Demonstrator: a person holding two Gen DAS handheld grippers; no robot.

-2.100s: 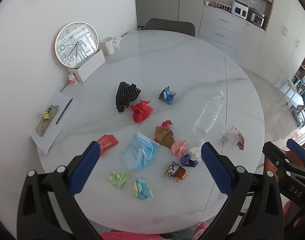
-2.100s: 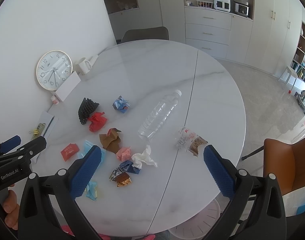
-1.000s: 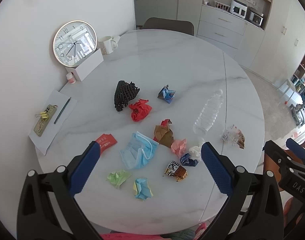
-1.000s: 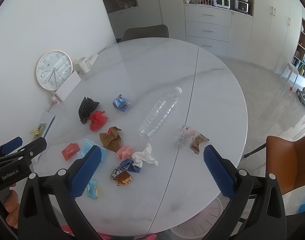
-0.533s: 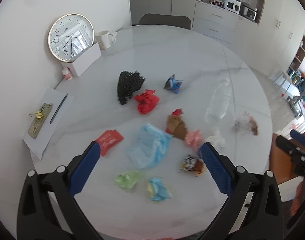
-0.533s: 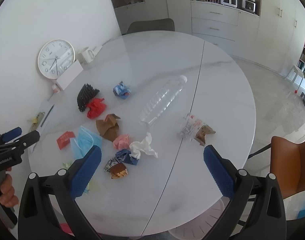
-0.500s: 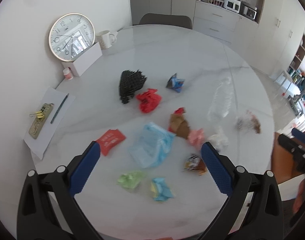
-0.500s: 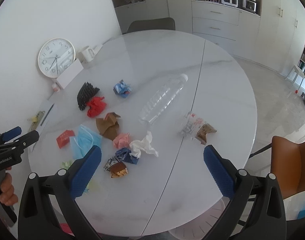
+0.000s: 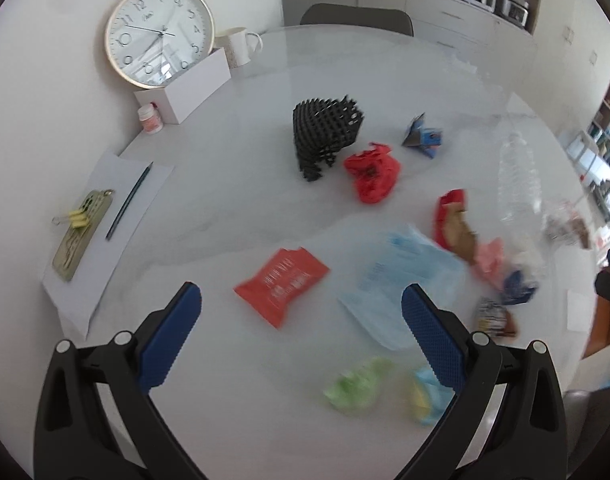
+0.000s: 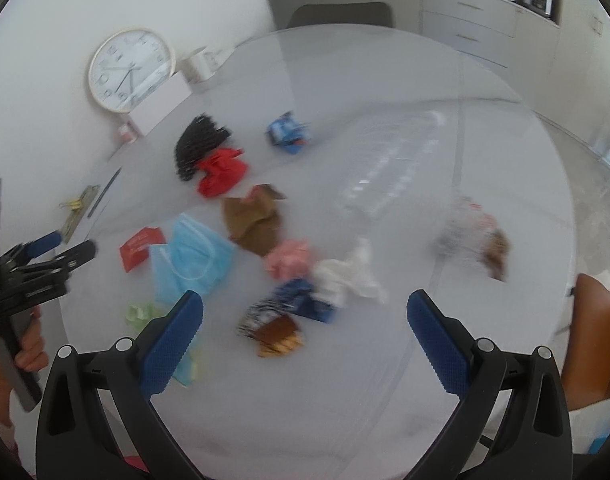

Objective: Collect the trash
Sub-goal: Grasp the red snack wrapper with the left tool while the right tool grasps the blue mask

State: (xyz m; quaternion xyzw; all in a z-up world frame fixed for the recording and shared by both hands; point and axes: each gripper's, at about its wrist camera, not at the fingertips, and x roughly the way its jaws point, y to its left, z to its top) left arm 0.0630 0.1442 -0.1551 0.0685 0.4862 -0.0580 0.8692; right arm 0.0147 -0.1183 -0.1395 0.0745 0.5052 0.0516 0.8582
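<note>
Left gripper (image 9: 301,306), jaws spread wide, hung above a red packet (image 9: 281,285) beside a blue mask (image 9: 401,280).

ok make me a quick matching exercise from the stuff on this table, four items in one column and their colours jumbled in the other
Items:
1. face mask
2. flat snack packet
3. mesh fruit sleeve
4. crumpled paper nearest the left tongs' right finger

Colours:
A. black
B. light green
C. light blue
D. red

Pairs: 1-C, 2-D, 3-A, 4-B
</note>
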